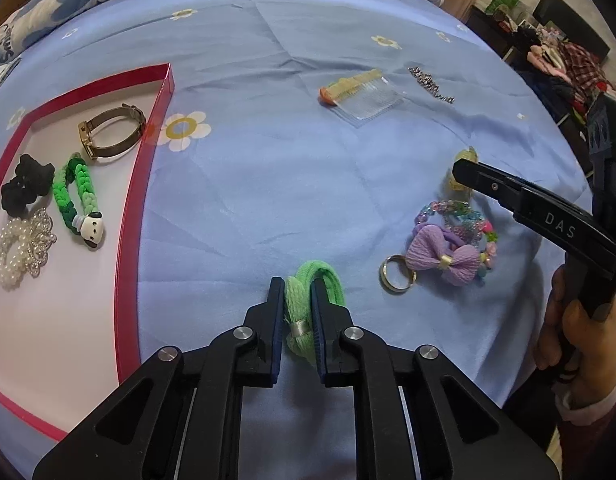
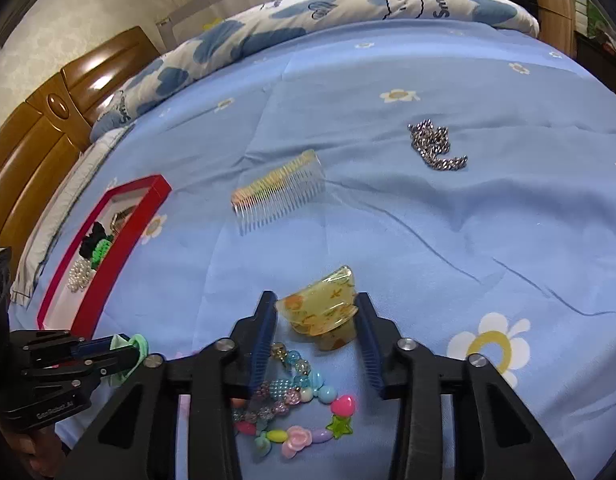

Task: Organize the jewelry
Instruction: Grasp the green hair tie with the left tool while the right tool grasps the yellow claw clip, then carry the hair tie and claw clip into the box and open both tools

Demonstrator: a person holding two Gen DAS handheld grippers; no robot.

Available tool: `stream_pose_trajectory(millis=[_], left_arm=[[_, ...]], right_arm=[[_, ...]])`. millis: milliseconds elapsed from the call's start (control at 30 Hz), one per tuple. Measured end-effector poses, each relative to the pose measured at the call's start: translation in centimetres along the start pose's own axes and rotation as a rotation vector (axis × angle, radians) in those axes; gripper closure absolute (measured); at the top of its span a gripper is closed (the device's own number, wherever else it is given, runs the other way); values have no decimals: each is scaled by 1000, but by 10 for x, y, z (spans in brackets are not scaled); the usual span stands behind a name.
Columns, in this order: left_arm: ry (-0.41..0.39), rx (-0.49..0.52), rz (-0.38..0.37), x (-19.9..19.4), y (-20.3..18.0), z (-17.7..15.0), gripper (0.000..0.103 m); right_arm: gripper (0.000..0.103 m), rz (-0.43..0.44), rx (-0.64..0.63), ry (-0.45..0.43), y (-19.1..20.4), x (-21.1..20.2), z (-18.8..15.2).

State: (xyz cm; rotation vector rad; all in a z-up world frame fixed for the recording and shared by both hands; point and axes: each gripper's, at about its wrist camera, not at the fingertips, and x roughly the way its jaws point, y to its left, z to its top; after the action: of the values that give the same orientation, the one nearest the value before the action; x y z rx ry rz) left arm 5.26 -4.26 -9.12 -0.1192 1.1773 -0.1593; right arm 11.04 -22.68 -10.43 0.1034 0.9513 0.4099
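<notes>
My left gripper [image 1: 295, 286] is shut on a light green hair tie [image 1: 304, 312], just above the blue bedsheet; it also shows in the right wrist view [image 2: 128, 350]. My right gripper [image 2: 317, 300] is open with its fingers on either side of a yellow translucent hair claw [image 2: 322, 316], not closed on it. The red-rimmed tray [image 1: 128, 216] at the left holds a gold watch [image 1: 108, 136], a black scrunchie [image 1: 26, 184], a green braided tie [image 1: 78, 200] and a pearl piece [image 1: 18, 248].
On the sheet lie a clear comb [image 2: 278, 196], a silver chain [image 2: 436, 146], a colourful bead bracelet [image 2: 296, 408], a purple bow [image 1: 444, 258] and a gold ring [image 1: 397, 278]. A patterned quilt [image 2: 308, 12] lies at the far edge.
</notes>
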Motion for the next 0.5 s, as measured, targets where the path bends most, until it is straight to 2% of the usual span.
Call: stream_pose_trajectory(millis=[267,500], left_arm=[[-70,-62,-38,-35,15,-3,93],[-131,-142,-44,-63,43,-9,93]], right_arm=[[64,49,6,-40,10,-29,2],[64,148,-15,-41,46,-40,5]])
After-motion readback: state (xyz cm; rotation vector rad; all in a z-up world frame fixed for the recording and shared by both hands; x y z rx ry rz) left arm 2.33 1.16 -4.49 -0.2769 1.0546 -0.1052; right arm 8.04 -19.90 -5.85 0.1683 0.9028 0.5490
